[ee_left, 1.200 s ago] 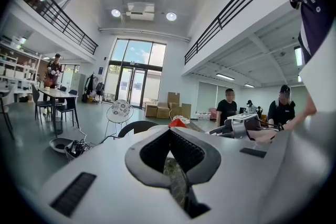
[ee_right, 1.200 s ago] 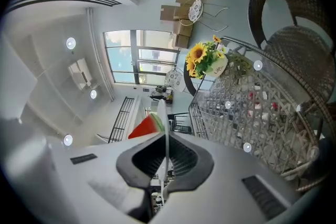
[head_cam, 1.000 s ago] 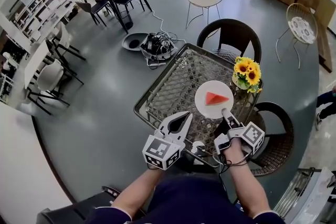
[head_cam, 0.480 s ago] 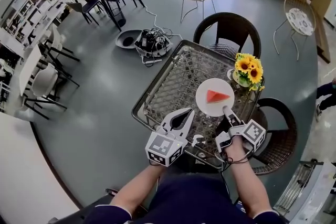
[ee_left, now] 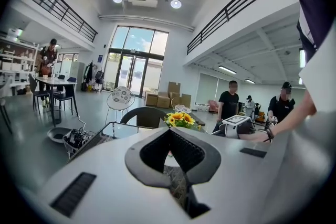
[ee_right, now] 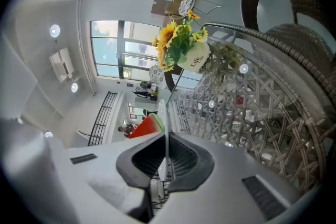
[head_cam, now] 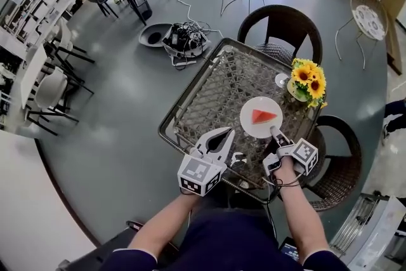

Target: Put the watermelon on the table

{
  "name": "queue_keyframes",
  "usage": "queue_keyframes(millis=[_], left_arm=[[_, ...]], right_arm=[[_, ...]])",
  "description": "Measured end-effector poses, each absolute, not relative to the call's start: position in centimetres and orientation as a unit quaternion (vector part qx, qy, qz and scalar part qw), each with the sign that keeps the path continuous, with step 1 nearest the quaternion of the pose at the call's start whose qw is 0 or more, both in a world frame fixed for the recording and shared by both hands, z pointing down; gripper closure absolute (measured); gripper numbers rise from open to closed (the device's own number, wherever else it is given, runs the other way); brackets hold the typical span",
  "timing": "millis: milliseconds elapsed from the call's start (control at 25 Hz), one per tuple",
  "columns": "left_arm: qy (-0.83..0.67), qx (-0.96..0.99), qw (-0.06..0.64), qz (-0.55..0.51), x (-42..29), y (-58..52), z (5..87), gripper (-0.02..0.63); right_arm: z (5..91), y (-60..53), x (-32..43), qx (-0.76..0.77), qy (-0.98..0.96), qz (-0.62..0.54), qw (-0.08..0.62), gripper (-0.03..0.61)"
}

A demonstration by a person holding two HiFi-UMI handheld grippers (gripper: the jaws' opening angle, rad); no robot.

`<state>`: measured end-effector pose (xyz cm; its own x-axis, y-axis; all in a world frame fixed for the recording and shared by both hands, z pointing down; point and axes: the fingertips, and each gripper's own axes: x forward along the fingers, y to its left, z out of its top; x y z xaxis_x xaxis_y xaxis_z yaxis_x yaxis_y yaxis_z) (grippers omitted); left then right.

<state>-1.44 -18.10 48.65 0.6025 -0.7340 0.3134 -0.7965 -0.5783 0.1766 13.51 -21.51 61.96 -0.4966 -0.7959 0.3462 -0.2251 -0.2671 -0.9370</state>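
A red watermelon slice (head_cam: 263, 116) with a green rind lies on a white plate (head_cam: 251, 126) over the right part of the wicker-and-glass table (head_cam: 203, 105). My right gripper (head_cam: 274, 131) is shut on the plate's near rim. In the right gripper view the rim (ee_right: 167, 113) runs edge-on between the jaws of the right gripper (ee_right: 166, 134), and the slice (ee_right: 148, 126) peeks out beside them. Whether the plate rests on the glass I cannot tell. My left gripper (head_cam: 227, 131) hovers at the table's near edge, fingertips together and holding nothing. The left gripper (ee_left: 169, 130) points across the table.
A vase of sunflowers (head_cam: 307, 79) and a small white dish (head_cam: 281, 80) stand at the table's far right. Dark wicker chairs (head_cam: 280, 25) (head_cam: 336, 162) sit behind and to the right. A tangle of cables (head_cam: 184, 41) lies on the floor. People stand in the distance (ee_left: 228, 102).
Both grippers have sunk toward the table. The right one still grips the plate with the slice, which has come down with it. The left gripper has edged slightly forward.
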Motion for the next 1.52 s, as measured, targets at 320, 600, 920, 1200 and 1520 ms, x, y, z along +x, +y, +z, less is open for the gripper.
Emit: queue_keyframes(millis=[320,600,920,1200,1520], left_arm=[[-0.426,0.88,0.174,0.114,-2.1,-19.5,51.5,0.609],[-0.422,0.879,0.185,0.124,-2.1,-20.6,53.1,0.609],[-0.423,0.875,0.195,0.129,-2.8,-21.2,53.6,0.609],[-0.429,0.871,0.202,0.131,-4.0,-21.5,54.1,0.609],[-0.426,0.872,0.204,0.131,-4.0,-21.7,54.3,0.61]], right_arm=[[67.4,-23.6,11.5,-0.456,0.563,-0.666,0.179,0.568],[70.5,-25.0,9.6,-0.457,0.559,-0.676,0.149,0.568],[72.4,-25.8,7.4,-0.451,0.564,-0.682,0.116,0.568],[73.2,-26.4,6.2,-0.446,0.573,-0.68,0.098,0.568],[73.6,-27.0,5.9,-0.452,0.587,-0.668,0.071,0.568]])
